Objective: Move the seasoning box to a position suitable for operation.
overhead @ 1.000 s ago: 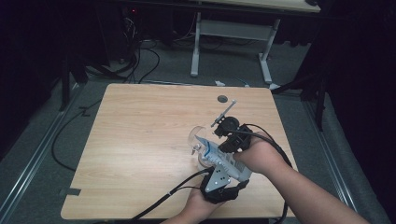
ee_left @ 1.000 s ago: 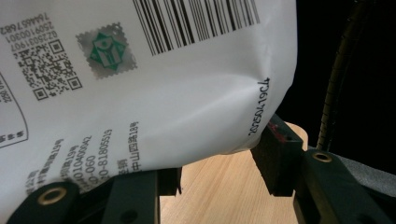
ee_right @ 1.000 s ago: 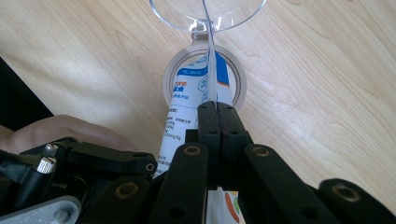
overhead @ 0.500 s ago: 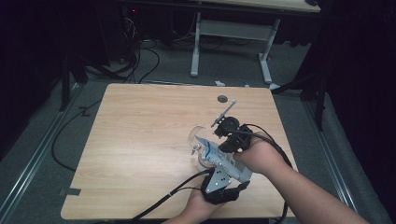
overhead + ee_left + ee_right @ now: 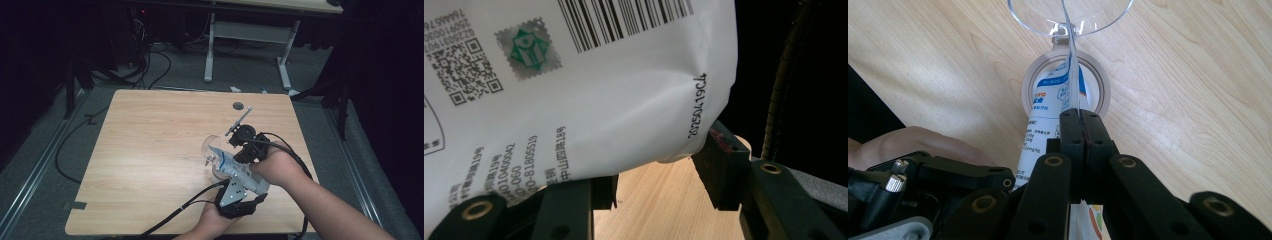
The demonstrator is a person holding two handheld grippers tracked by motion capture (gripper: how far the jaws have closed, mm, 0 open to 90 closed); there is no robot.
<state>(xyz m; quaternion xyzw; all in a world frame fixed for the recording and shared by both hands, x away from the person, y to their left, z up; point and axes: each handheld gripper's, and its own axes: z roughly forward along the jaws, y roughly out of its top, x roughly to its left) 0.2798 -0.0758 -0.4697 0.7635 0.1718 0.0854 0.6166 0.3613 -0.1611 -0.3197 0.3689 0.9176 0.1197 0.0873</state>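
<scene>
High view: crinkled white pouch (image 5: 235, 167) over clear bowl (image 5: 212, 146).

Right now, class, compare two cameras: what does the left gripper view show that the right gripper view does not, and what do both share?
The left gripper view adds the print on the white pouch: barcode, QR code, green stamp and date code. The right gripper view adds a clear bowl, a pale ring on the table, a hand, and the right gripper shut on the pouch's edge. Both share the pouch and the wooden table.
</scene>
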